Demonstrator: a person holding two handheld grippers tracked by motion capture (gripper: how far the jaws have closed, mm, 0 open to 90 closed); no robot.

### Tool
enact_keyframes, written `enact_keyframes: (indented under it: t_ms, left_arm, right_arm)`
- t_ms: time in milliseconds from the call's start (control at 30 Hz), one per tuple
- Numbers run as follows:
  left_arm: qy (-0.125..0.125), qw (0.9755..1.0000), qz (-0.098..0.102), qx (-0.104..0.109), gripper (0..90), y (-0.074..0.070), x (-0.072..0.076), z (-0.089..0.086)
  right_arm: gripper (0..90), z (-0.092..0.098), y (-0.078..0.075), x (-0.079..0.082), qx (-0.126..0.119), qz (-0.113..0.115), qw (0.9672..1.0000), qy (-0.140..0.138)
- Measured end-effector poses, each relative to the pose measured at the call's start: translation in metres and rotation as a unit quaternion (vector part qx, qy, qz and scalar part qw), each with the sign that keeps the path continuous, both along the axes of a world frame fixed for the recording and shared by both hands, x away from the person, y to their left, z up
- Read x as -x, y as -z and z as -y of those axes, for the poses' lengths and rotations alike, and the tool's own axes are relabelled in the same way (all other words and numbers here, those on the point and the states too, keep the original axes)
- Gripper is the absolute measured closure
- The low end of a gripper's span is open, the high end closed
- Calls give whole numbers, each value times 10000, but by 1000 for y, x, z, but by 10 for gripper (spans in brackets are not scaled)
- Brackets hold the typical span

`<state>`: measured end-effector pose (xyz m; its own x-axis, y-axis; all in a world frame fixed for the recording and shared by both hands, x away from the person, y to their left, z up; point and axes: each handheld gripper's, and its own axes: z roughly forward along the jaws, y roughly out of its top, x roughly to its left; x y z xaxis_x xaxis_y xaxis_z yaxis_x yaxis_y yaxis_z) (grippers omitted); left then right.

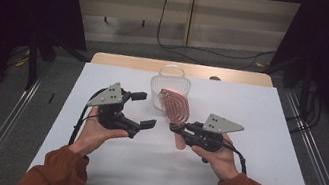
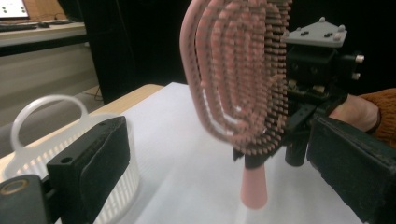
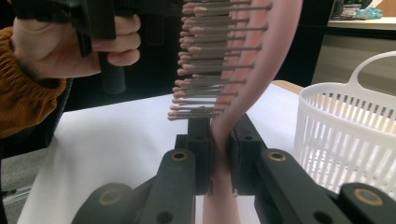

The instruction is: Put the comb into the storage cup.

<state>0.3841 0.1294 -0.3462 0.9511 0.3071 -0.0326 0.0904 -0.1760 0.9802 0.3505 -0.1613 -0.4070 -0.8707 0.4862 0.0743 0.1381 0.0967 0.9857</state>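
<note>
Hairbrush (image 1: 176,108) first: pink, vented, rows of bristles, and it sits clamped in the right gripper (image 1: 177,128). In the right gripper view both black jaws press flat against the brush's neck (image 3: 219,154), one from each side, with the handle running down toward the camera and the bristled head (image 3: 224,56) rising above the jaw tips. From the high view the head leans up and away from that gripper toward the far side of the table, while the rounded handle end (image 1: 180,143) pokes out on the near side of the jaws.

Over to the left gripper (image 1: 143,110): jaws spread wide, nothing between the pads, and no contact with the brush. In its own view the two black pads (image 2: 100,158) frame the scene, with the brush standing upright beyond them, bristles facing this camera, and the right gripper's body (image 2: 310,70) just behind it.

Beyond both grippers, a white slatted basket (image 1: 159,94) with a hoop handle stands on the white table (image 1: 259,118); the brush head overlaps its near wall in the high view. Rust-orange sleeves (image 1: 56,169) come in at the near edge.
</note>
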Motion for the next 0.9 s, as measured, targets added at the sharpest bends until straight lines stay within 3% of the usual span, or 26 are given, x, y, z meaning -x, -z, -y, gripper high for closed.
enact_keyframes:
  t_ms: [100,300,400,533,700,900]
  left_arm:
    - [179,9998,-93,60,79,-1,-1,7]
    - [238,9997,9,-6,89,-1,-4,11]
    - [258,9996,22,114,90,-4,-7,12]
    - [331,9993,121,92,104,-8,-10,14]
    - [487,9987,148,37,156,-11,-17,20]
    - [613,9980,118,73,155,-13,-25,31]
  right_arm:
    - [815,0,0,0,-19,-37,10000,-37]
    - [815,0,2,0,-63,-84,9998,-140]
    - [815,0,2,-1,-54,-138,9997,-176]
    - [815,-1,3,-1,-115,-189,9994,-254]
    - [815,0,4,-2,-85,-210,9994,-270]
    - [815,0,3,-2,-123,-194,9993,-303]
